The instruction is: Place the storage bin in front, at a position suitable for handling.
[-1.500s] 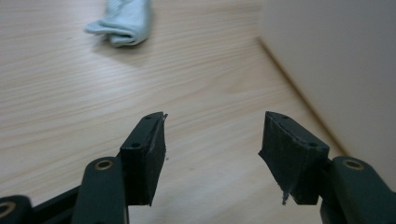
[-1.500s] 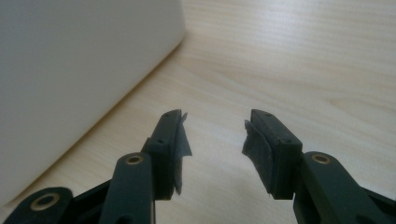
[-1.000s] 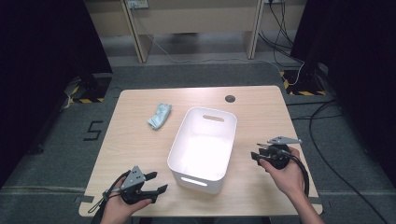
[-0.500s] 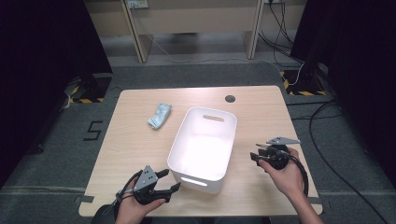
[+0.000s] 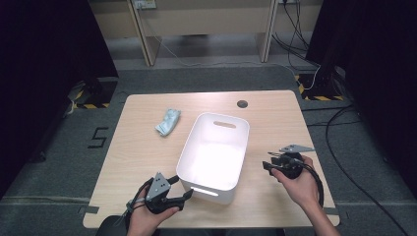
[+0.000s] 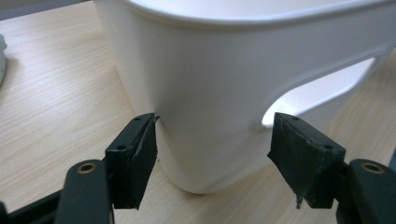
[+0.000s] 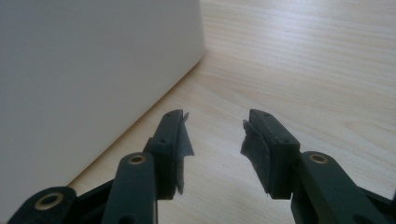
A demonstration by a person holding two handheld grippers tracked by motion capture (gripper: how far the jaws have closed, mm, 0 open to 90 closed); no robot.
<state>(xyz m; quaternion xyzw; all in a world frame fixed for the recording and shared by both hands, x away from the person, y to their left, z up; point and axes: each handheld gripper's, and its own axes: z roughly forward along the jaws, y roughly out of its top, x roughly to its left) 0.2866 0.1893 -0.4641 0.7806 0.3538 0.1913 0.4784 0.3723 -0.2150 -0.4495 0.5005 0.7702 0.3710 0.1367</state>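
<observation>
Left gripper (image 5: 184, 195) low at the near left corner of the white bin (image 5: 215, 129), held in a hand (image 5: 147, 219) coming in from the bottom edge, forearm nearly straight up the picture, grey plate on top. Jaws pointed rightward at the bin's near end wall, just been opening and now standing wide. From the left gripper view (image 6: 212, 149): rounded corner of the bin (image 6: 219, 93) between the two black jaws, left pad right at the wall, touching or a hair off, cannot tell which; right pad apart from it, just below the handle slot (image 6: 322, 91). No squeeze on the plastic.

Right gripper (image 5: 269, 164) beside the bin's right long wall, near its near end, gripped by a hand (image 5: 297, 184) angled in from the lower right, wrist bent inward, jaws aimed left at the wall. Seen from the right gripper view (image 7: 215, 133): jaws partly spread, nothing between them, bare table (image 7: 299, 60) beneath, bin wall (image 7: 93, 65) close on the left, not touched.

Bin upright in the middle of the table (image 5: 137, 147), a little right of centre. Crumpled pale cloth (image 5: 167, 122) on the wood to the left of the bin's far end, apart from it.
</observation>
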